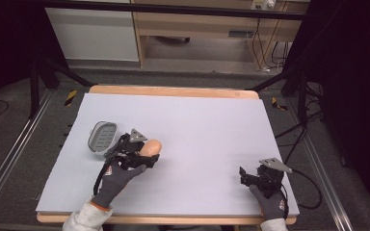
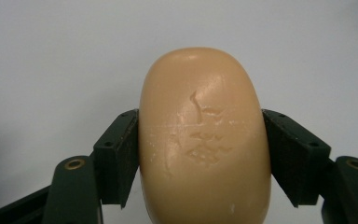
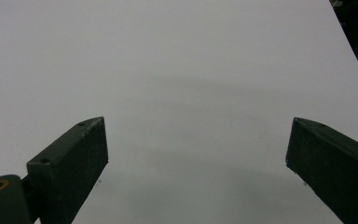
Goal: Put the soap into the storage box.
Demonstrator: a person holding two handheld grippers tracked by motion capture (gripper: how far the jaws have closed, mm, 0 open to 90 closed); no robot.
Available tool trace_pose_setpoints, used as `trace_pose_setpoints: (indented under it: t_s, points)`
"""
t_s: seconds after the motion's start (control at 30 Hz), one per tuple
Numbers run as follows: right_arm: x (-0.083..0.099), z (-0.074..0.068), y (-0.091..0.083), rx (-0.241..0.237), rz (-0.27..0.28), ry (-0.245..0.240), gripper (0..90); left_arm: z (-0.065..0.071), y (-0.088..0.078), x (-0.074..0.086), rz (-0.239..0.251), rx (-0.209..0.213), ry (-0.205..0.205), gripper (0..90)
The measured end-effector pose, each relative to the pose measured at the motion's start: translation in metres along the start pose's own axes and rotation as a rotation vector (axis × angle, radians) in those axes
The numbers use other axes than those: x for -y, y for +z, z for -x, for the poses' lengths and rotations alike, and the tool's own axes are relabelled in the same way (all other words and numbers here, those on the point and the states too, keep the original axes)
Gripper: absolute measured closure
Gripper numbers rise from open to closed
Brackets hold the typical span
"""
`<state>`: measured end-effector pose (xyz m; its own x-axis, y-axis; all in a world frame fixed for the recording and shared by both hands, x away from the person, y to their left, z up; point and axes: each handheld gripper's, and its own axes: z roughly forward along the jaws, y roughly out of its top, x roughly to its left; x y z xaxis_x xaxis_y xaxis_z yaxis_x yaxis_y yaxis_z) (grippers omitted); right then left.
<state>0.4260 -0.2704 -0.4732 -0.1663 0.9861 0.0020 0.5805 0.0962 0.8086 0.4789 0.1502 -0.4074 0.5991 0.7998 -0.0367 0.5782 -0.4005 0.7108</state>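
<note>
Hand-held gripper, left (image 2: pixel 200 154): jaws closed on a bar of soap (image 2: pixel 204 135), one pad against each long flank, roughly at mid-length; in the high view the left hand-held gripper (image 1: pixel 147 155) sits at the left of the tabletop (image 1: pixel 212 130) with the bar of soap (image 1: pixel 152 146) standing out past its jaws, just beside a grey soap dish (image 1: pixel 102 136). Whether the bar rests on the tabletop or hangs just above it cannot be told. Soap: tan, oval, rounded all over, surface smooth with shallow stamped marks and a few nicks. Likely handling: light, firm but easily dented, and slick, so curved flanks may squirt out of a hard pinch; moderate pressure across the widest part, as held now, seems the safest hold. Soap dish: slotted floor, raised rim, empty. Hand-held gripper, right (image 3: pixel 196 158): jaws spread wide, nothing between them, near the right front corner of the tabletop (image 1: pixel 262 179), well apart from the soap.
</note>
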Motion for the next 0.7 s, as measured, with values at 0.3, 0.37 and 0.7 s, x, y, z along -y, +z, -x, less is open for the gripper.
trace_pose_setpoints:
  t_s: [0.3, 0.37, 0.7]
  points:
    - [0.0, -0.001, -0.001, -0.008, 0.002, -0.005, 5.8, -0.024, -0.009, 0.002, 0.014, -0.034, -0.049, 31.1]
    - [0.0, -0.001, -0.001, -0.007, 0.002, -0.005, 5.8, -0.028, -0.01, 0.002, 0.015, -0.042, -0.055, 31.1]
    - [-0.001, -0.002, 0.0, -0.008, 0.001, -0.01, 5.8, -0.053, -0.022, 0.0, 0.042, -0.08, -0.093, 31.2]
